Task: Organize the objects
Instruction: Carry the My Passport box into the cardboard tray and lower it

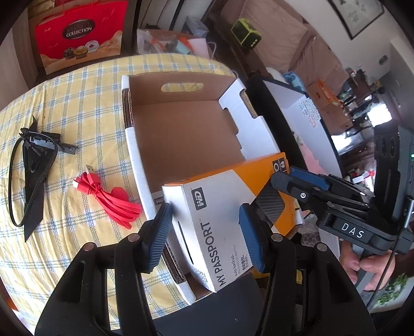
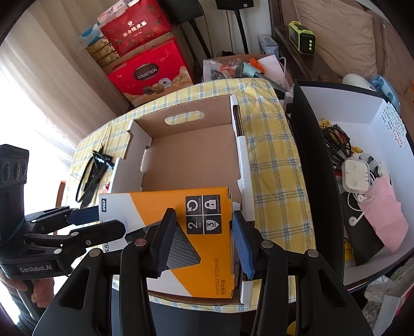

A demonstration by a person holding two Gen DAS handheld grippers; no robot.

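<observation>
We're looking at a lived-in home room: a yellow checked tablecloth (image 1: pixel 77 108) covering the table mid-frame, red gift boxes (image 2: pixel 152 72) stacking up upper left by a curtain (image 2: pixel 38 77), a cushioned sofa (image 2: pixel 336 33) sitting upper right, a framed picture (image 1: pixel 357 13) hanging top right.

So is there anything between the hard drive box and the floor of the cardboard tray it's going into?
Nothing visible. The hard drive box, held by both claws, sits over the near end of the tray, and the tray floor that shows is bare. The stretch directly under the box is hidden.
</observation>
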